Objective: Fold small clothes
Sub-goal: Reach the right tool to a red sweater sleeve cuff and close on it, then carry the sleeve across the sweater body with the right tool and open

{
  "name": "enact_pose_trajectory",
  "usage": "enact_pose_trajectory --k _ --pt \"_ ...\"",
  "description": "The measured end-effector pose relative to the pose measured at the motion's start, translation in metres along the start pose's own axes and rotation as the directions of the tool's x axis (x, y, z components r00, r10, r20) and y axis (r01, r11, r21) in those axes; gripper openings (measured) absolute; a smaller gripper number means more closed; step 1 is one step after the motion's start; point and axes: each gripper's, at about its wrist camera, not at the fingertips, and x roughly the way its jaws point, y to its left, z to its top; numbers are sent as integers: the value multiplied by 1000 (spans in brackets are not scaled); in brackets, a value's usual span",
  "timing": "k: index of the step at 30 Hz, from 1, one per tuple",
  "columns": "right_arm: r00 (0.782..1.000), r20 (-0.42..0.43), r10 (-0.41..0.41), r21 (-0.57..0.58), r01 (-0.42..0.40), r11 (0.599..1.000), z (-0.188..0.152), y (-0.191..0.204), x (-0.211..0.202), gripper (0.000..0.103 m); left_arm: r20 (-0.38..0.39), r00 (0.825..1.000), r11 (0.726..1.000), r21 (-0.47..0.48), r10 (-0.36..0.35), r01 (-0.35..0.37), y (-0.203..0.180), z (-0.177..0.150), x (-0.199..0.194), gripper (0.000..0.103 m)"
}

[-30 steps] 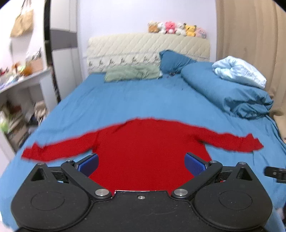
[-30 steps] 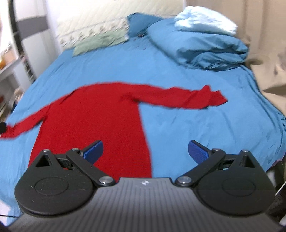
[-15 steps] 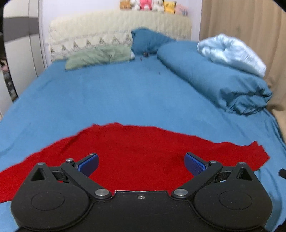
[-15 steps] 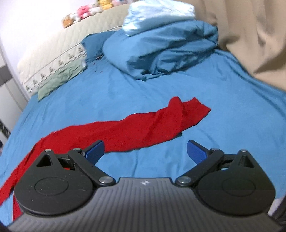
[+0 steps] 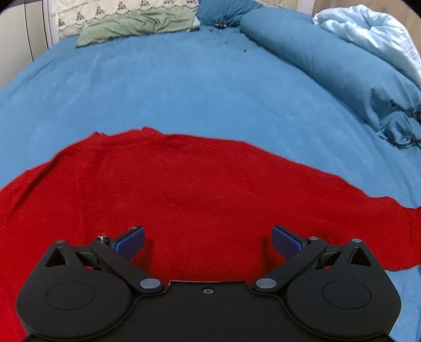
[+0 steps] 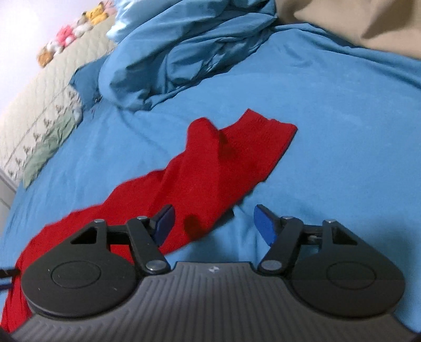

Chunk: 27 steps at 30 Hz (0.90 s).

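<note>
A red long-sleeved sweater (image 5: 200,189) lies spread flat on the blue bed sheet (image 5: 184,86). My left gripper (image 5: 208,240) is open and empty, low over the middle of the sweater's body. In the right wrist view the sweater's right sleeve (image 6: 223,163) stretches toward its cuff, with a small raised fold near the end. My right gripper (image 6: 213,219) is open and empty, just above the sleeve, its left finger over the red cloth and its right finger over the sheet.
A rolled blue duvet (image 5: 342,71) with a pale blue blanket (image 5: 368,29) lies at the right of the bed. A green pillow (image 5: 136,23) lies at the quilted headboard (image 6: 39,105). Plush toys (image 6: 73,36) sit on top of the headboard. A beige curtain (image 6: 355,18) hangs at the right.
Both grippers have come down and forward toward the sweater. The left now sits low over the body. The right has swung right to the sleeve. Both stay open.
</note>
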Motion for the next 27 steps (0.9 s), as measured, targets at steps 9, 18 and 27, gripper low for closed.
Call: enact_pose_trajectory --k 9,18,27 --pt "998 62 0 132 -9 991 21 -10 24 36 19 1000 1000 26 2 -3 4 2 30 103" --pt "989 77 123 26 -125 992 57 89 -6 23 57 998 1000 -24 20 -19 46 17 -27 103" --pt "818 -185 545 -156 -572 805 -11 331 -11 23 86 984 983 -118 153 -142 143 -3 -116 103"
